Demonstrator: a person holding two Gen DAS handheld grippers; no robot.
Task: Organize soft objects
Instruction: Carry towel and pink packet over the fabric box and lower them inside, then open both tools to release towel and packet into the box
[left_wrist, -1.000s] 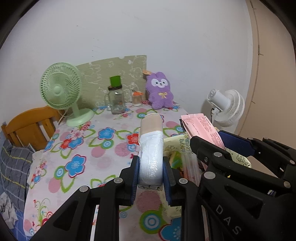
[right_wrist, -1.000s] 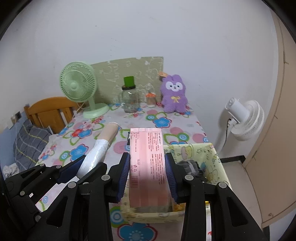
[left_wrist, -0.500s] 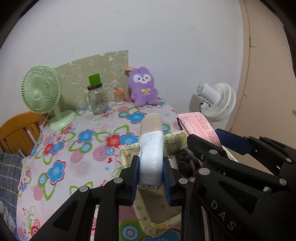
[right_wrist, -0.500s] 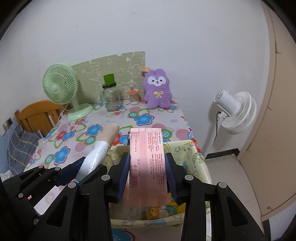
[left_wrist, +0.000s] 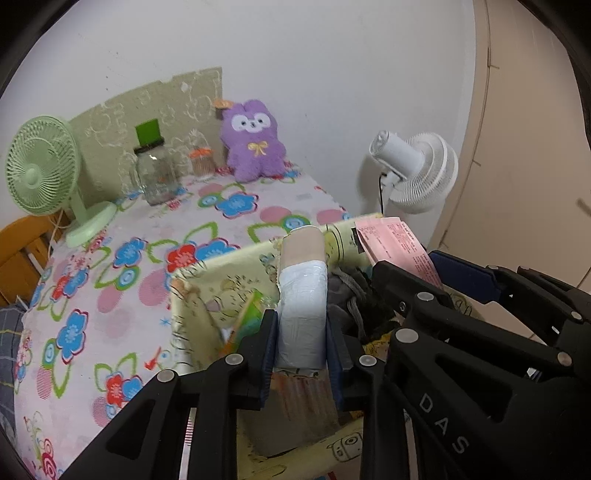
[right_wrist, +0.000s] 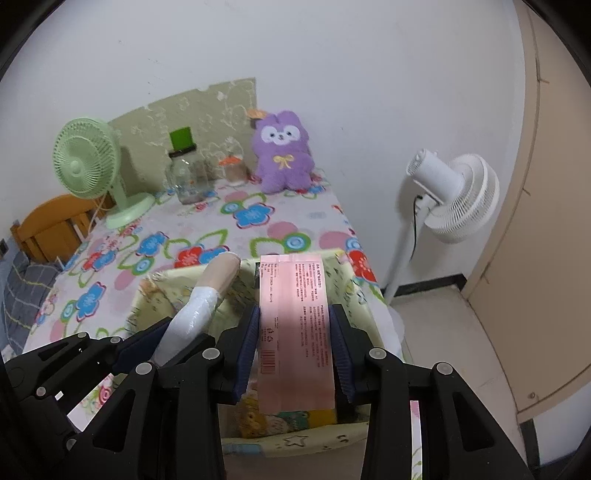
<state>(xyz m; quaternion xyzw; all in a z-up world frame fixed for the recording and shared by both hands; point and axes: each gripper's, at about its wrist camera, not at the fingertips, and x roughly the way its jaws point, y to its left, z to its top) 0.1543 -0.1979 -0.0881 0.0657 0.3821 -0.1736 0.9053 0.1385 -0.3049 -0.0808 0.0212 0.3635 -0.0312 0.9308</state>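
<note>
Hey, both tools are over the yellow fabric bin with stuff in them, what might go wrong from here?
1. The left tool is opening with the wrapped roll between its pads; the roll could land on the clothes piled in the yellow bin and tip out.
2. The tools sit close side by side, so the right tool may bump the left one.
3. The long pink packet may catch the soft bin rim.

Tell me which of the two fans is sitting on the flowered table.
The green fan, standing on the flowered table at its far left corner. The white fan stands on a pole on the floor, right of the table.
</note>
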